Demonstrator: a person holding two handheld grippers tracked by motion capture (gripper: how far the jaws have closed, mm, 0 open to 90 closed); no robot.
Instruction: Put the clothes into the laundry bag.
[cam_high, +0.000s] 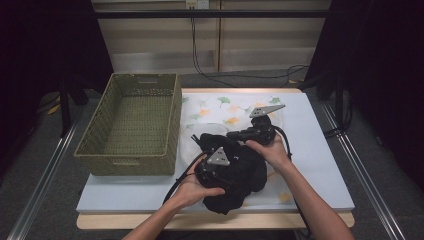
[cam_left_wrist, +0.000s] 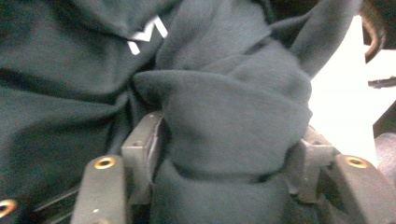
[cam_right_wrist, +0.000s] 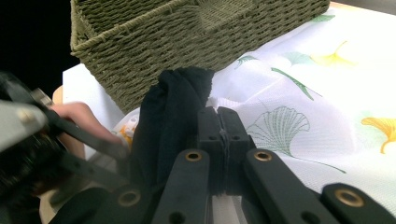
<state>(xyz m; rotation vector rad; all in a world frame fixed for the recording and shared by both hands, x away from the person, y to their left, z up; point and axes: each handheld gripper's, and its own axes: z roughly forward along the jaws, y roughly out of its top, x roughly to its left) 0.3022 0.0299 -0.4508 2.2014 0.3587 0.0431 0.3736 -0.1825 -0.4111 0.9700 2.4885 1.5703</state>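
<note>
The high view looks forward and down from above the person's side of the desk (cam_high: 320, 150), far enough off to take in the whole top and the woven basket (cam_high: 132, 125) at its left. The left gripper view sits very close, facing straight into a fold of the black garment (cam_left_wrist: 233, 116) between its own jaws. The right gripper view looks low across the leaf-printed cloth (cam_right_wrist: 327, 93) toward the basket (cam_right_wrist: 187, 32), sharing basket, cloth and garment (cam_right_wrist: 173, 107) with the high view.
</note>
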